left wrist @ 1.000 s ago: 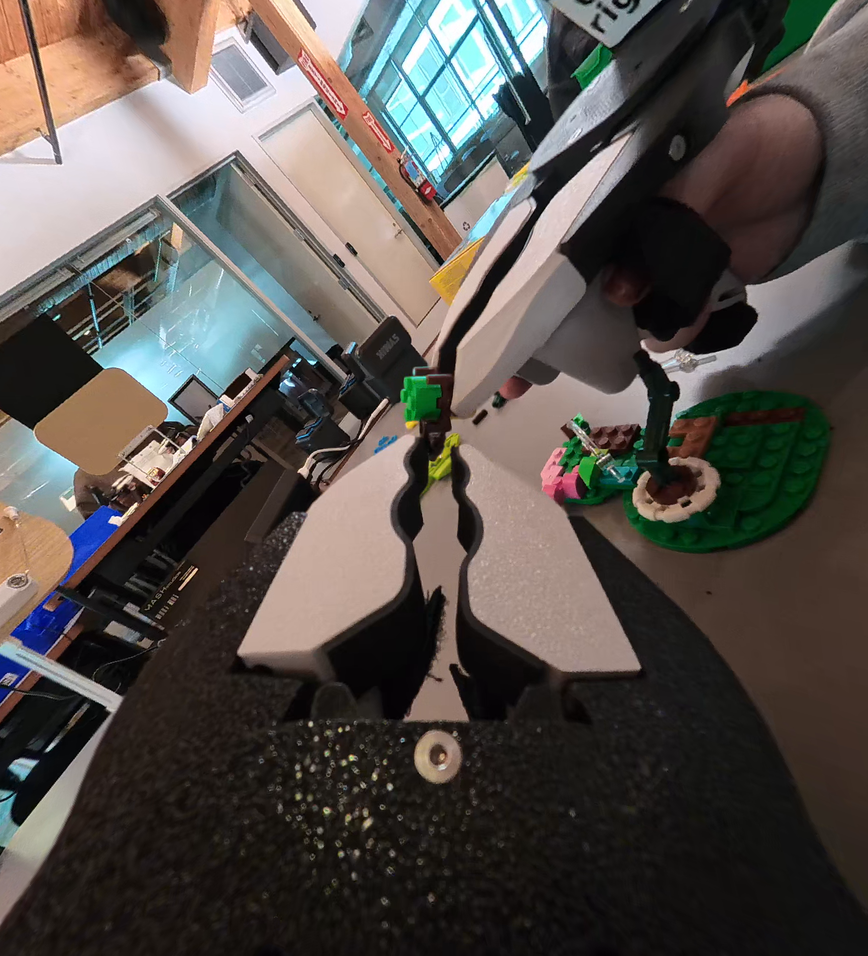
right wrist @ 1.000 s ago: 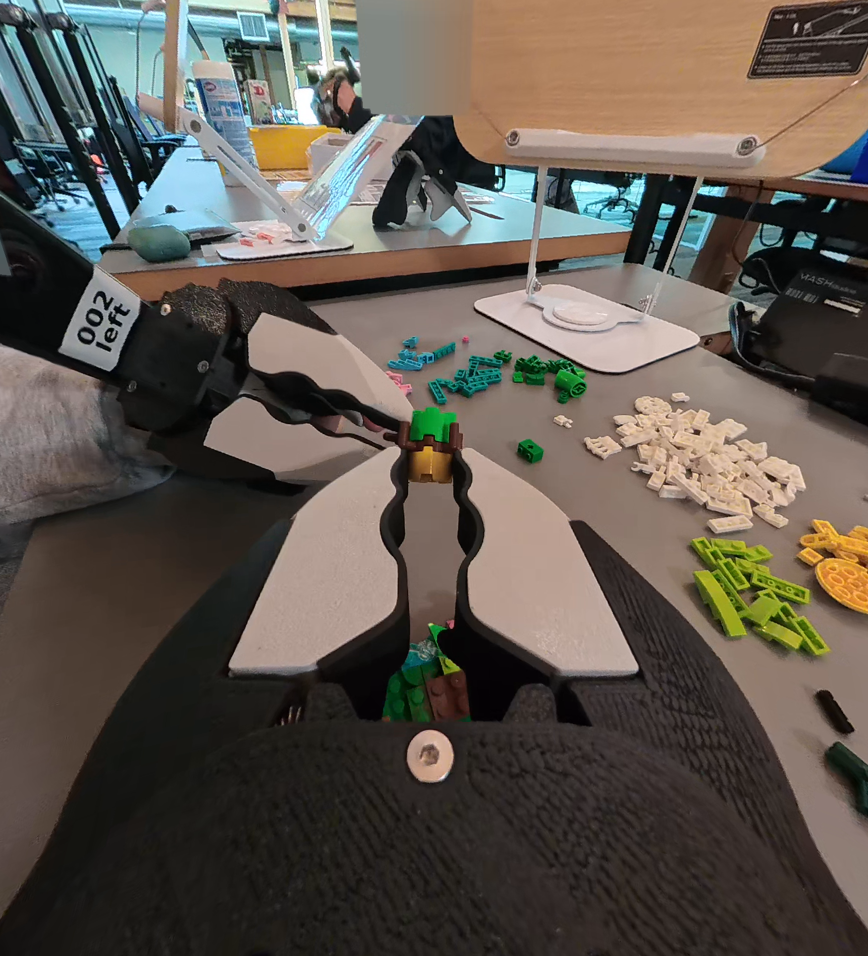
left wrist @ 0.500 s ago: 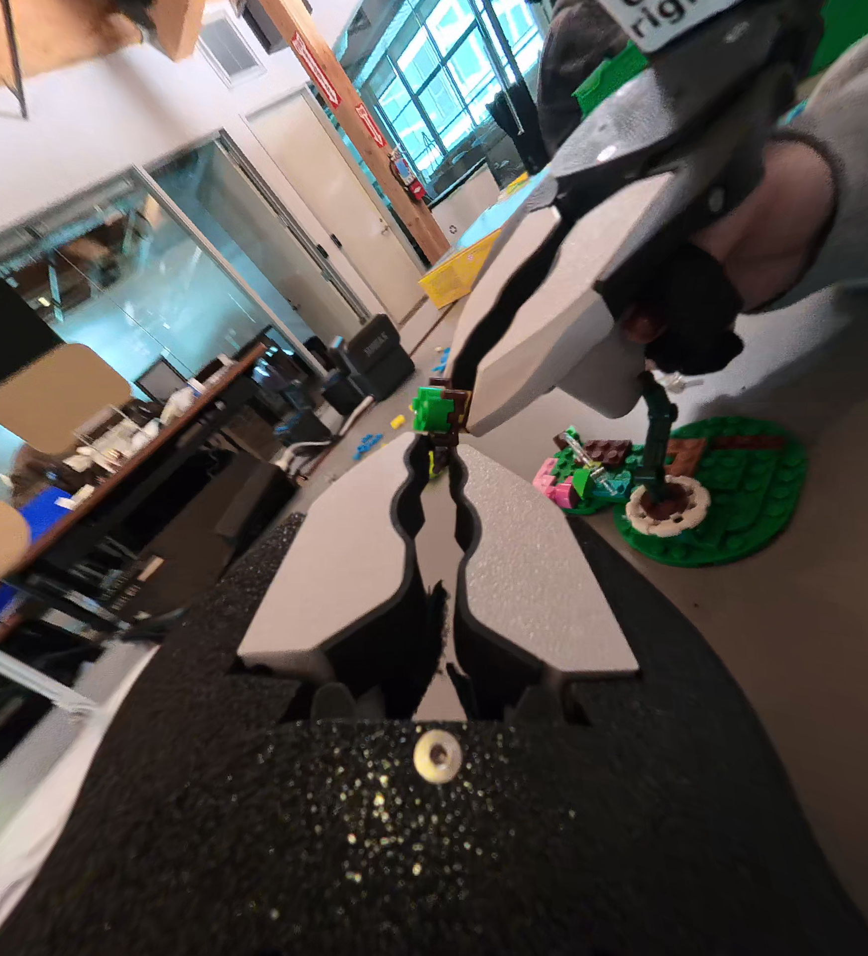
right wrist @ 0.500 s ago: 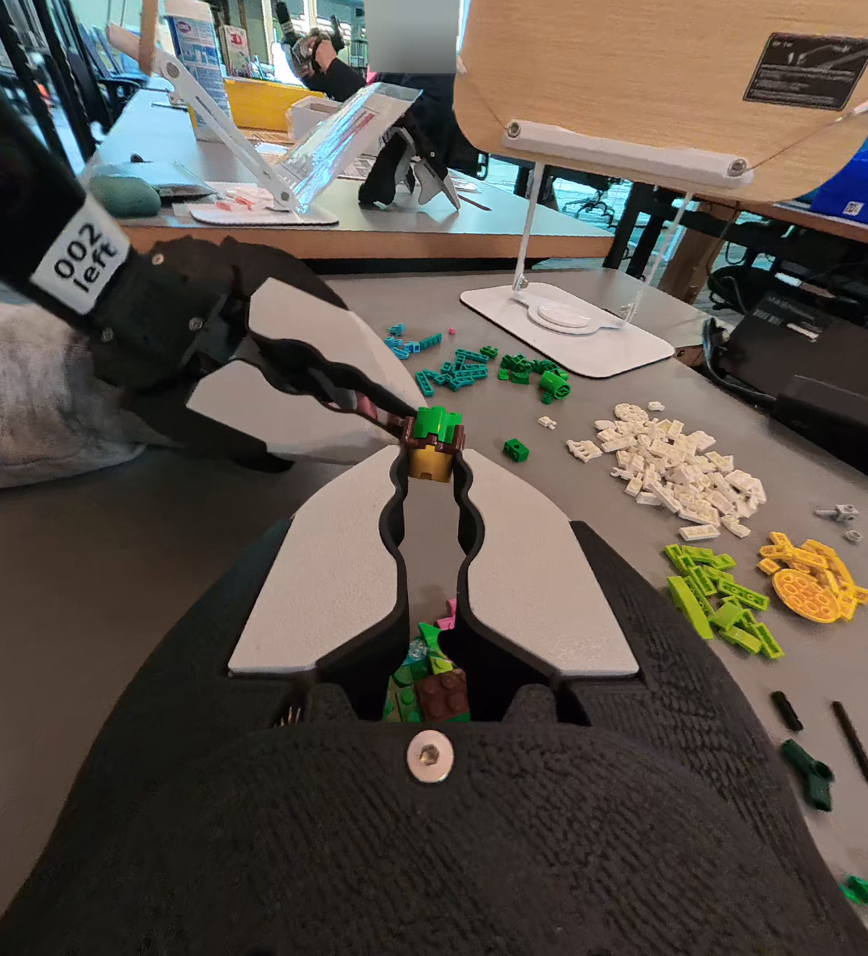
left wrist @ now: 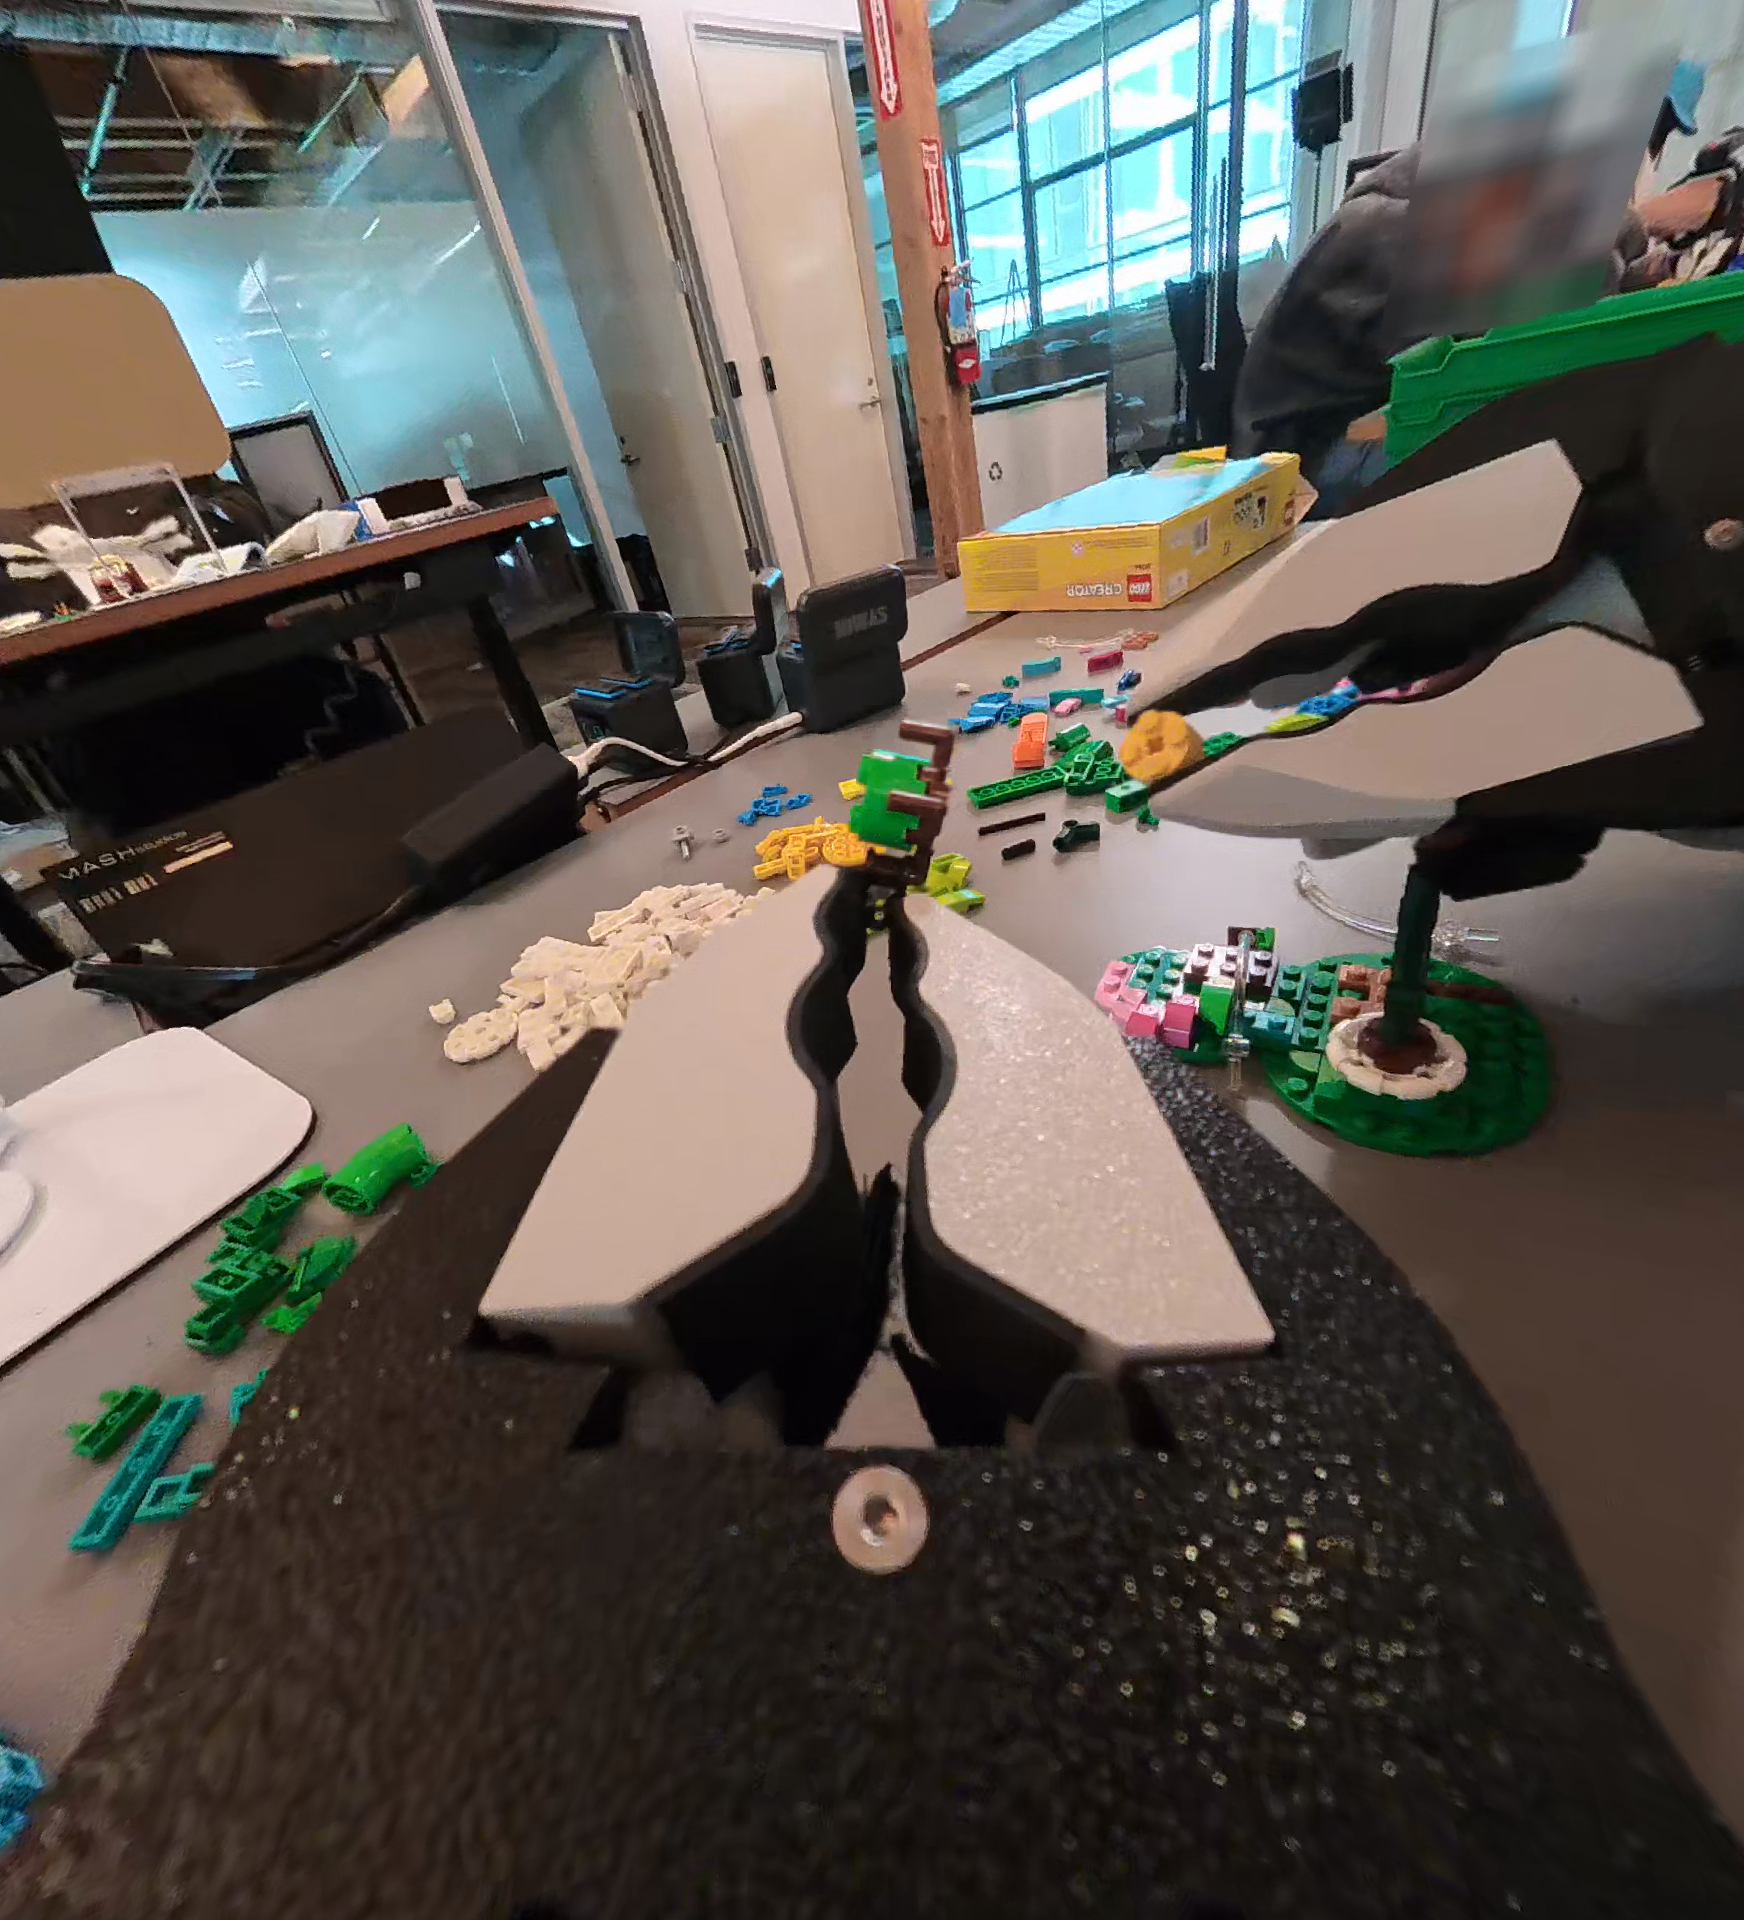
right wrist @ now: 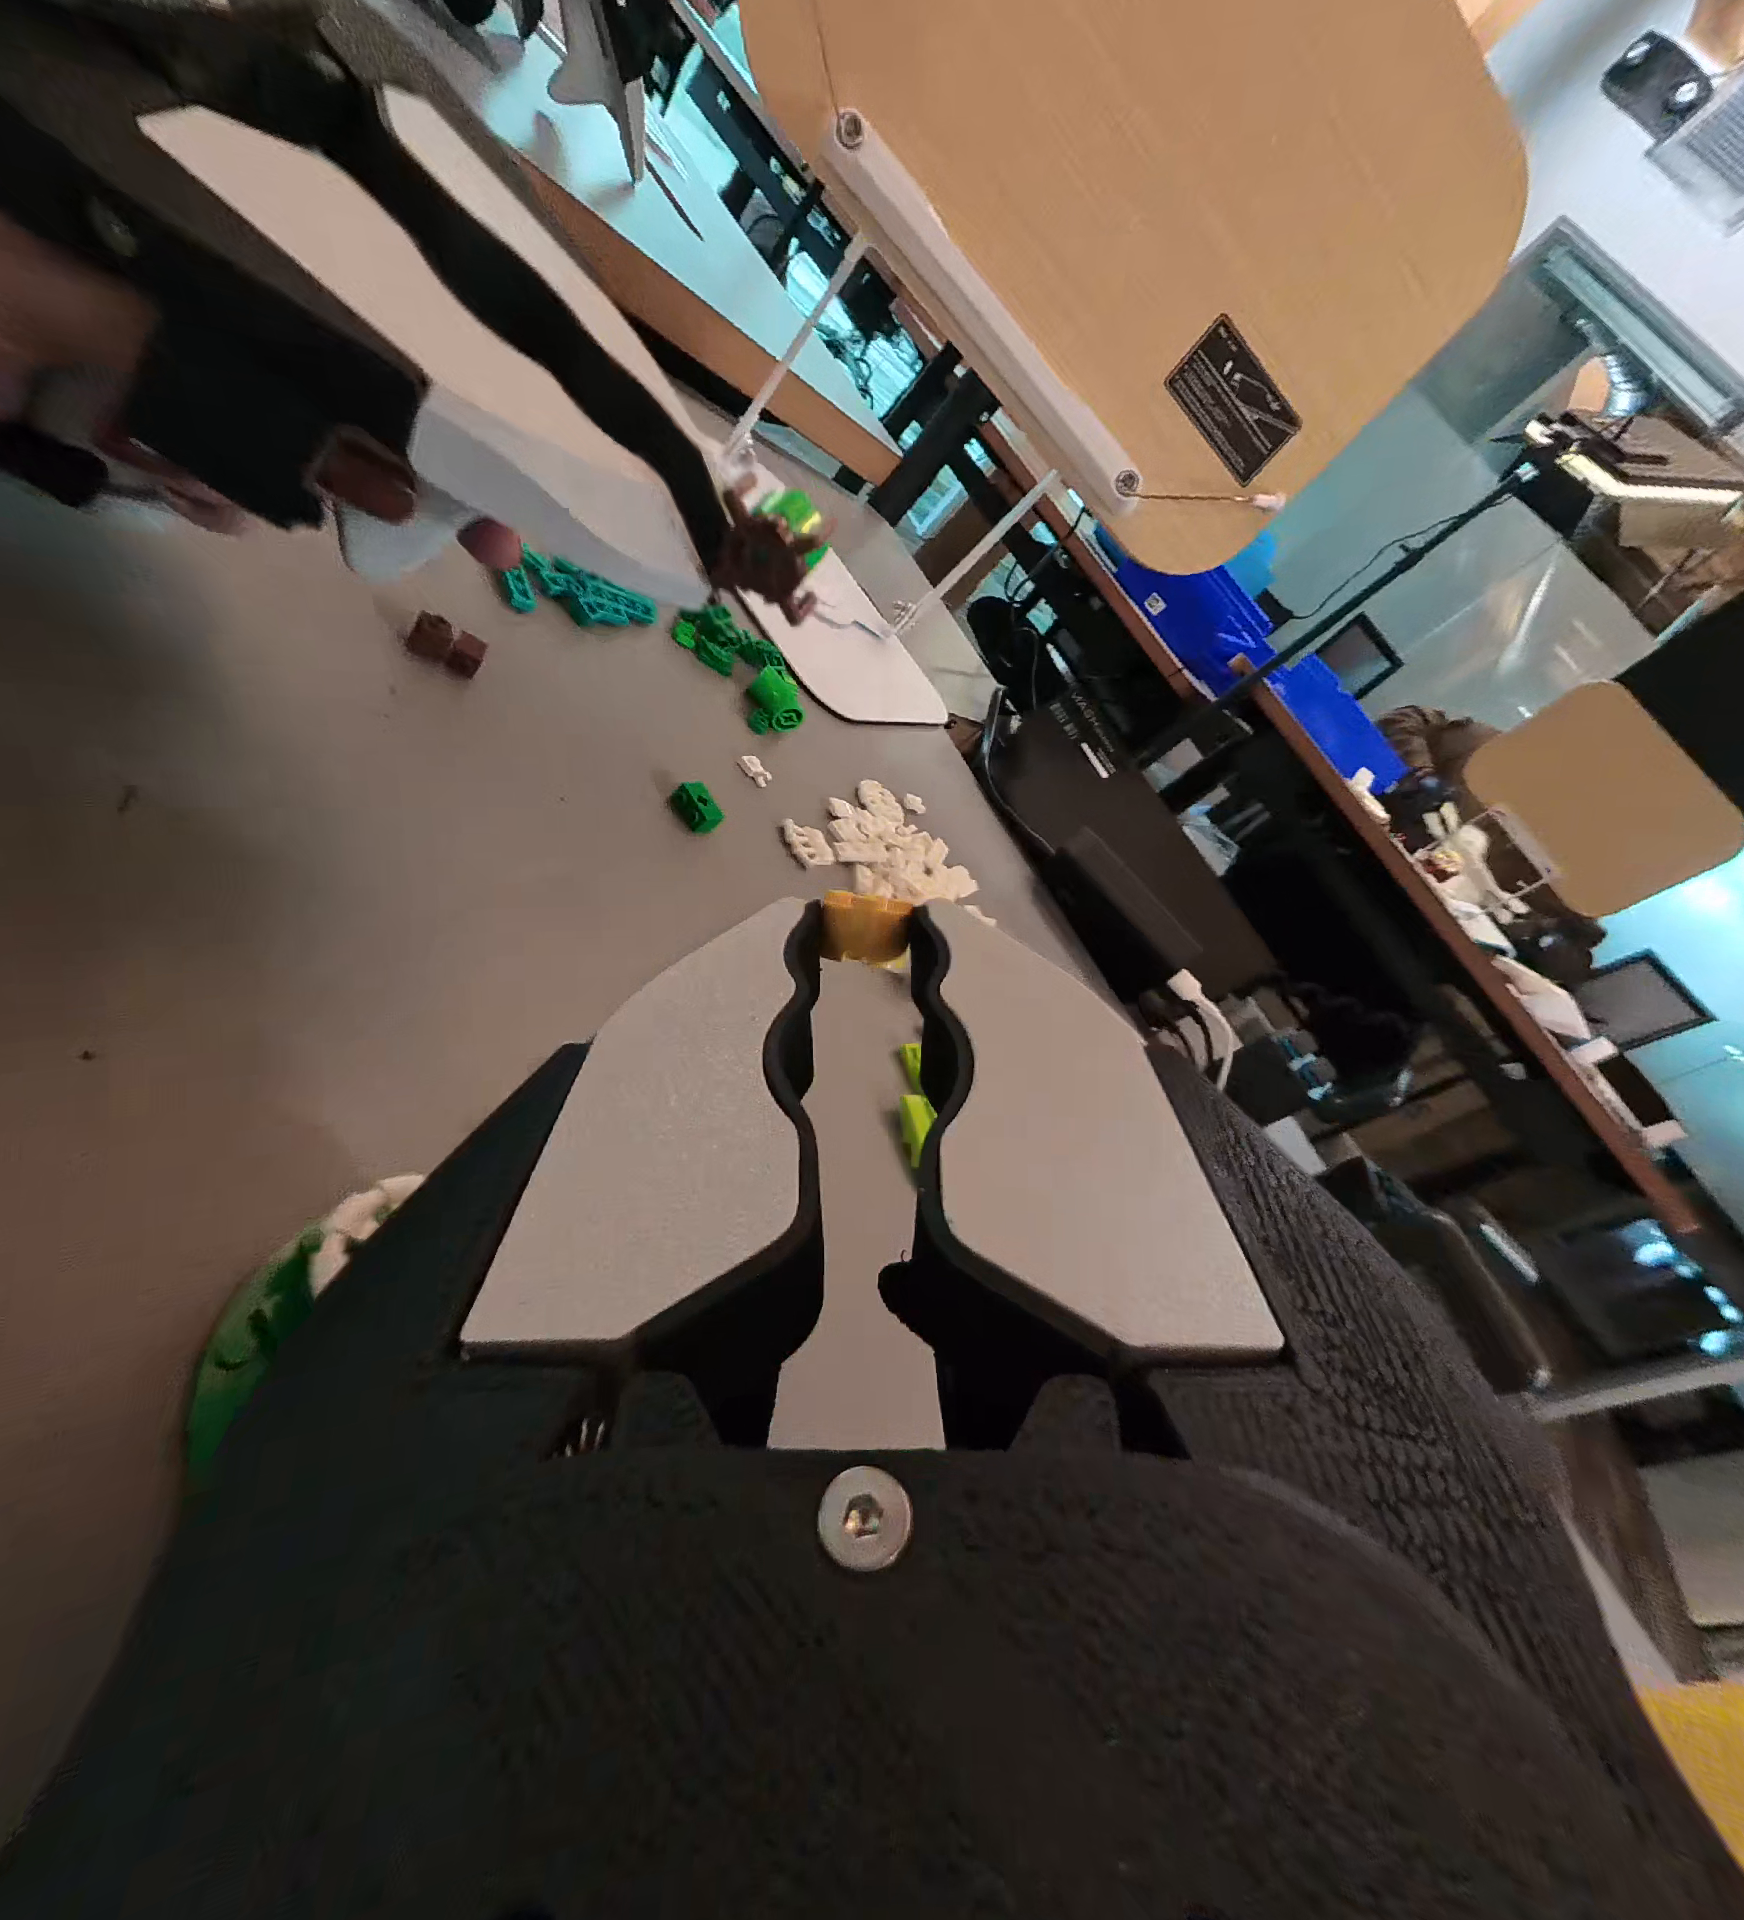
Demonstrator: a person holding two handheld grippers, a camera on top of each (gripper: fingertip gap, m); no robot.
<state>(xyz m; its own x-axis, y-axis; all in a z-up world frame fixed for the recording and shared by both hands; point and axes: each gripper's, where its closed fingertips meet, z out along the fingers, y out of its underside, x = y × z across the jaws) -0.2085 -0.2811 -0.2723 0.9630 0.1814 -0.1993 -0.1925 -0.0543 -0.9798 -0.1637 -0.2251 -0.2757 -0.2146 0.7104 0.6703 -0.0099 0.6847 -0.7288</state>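
In the left wrist view, above a grey worktop [left wrist: 1626, 1299] strewn with small building bricks, the left tool [left wrist: 880, 891] is clamped at its tips on the base of a small brown and green brick cluster [left wrist: 899, 795], which stands up past the fingertips, clear of the worktop. To the right and a little farther off, the right tool [left wrist: 1174, 750] reaches in from the upper right with a round yellow brick [left wrist: 1161, 746] pinched between its tips; the two held pieces are near each other but apart. Below the right tool sits a round green baseplate [left wrist: 1450, 1112] carrying a dark green stem in a white ring and a cluster of pink, brown and green bricks. Left of the left tool lies a pile of white pieces [left wrist: 598, 977], with yellow pieces [left wrist: 795, 847] beyond it and green bricks [left wrist: 265, 1257] near a white stand base [left wrist: 120, 1143]. A yellow box [left wrist: 1128, 561] rests at the far edge.

In the right wrist view, tilted hard to one side, the right tool [right wrist: 866, 930] is closed on the round yellow brick [right wrist: 863, 928], both pads pressing its sides. The left tool [right wrist: 733, 561] shows at upper left, blurred, holding the brown and green brick cluster [right wrist: 769, 545], well apart from the yellow brick. On the worktop [right wrist: 224, 883] between them lie a single green brick [right wrist: 694, 805], the white pieces [right wrist: 889, 842], more green bricks [right wrist: 743, 665] and two brown bricks [right wrist: 445, 644]. The edge of the green baseplate [right wrist: 244, 1340] peeks out at lower left.
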